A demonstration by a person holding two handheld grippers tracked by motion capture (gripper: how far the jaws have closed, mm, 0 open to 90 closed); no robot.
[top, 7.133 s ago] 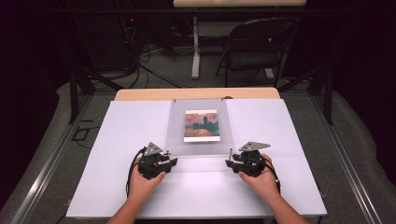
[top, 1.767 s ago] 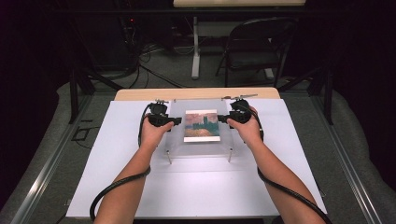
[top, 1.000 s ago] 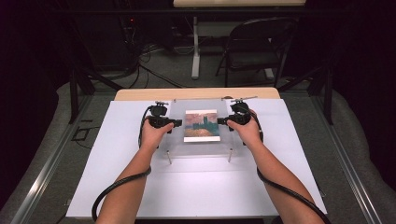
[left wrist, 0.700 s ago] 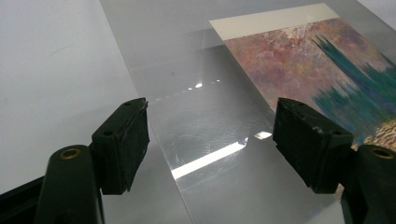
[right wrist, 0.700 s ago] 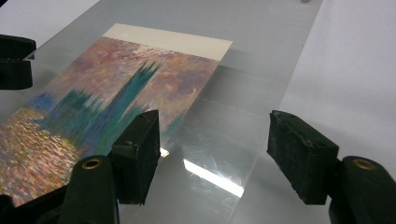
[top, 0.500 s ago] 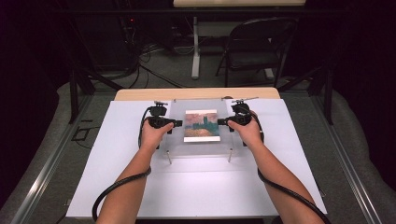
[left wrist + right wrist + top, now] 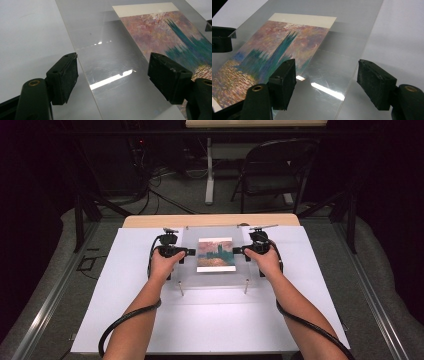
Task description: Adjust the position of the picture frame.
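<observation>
Having just been spreading, left tool [image 7: 112,75] jaws now standing wide astride the clear acrylic panel's [image 7: 216,280] left edge, gripping nothing; right tool [image 7: 327,82] likewise wide at the right edge. Panel covering the painted print [image 7: 216,254] mid-tabletop [image 7: 125,320]. Risking nudging the panel askew while withdrawing.
</observation>
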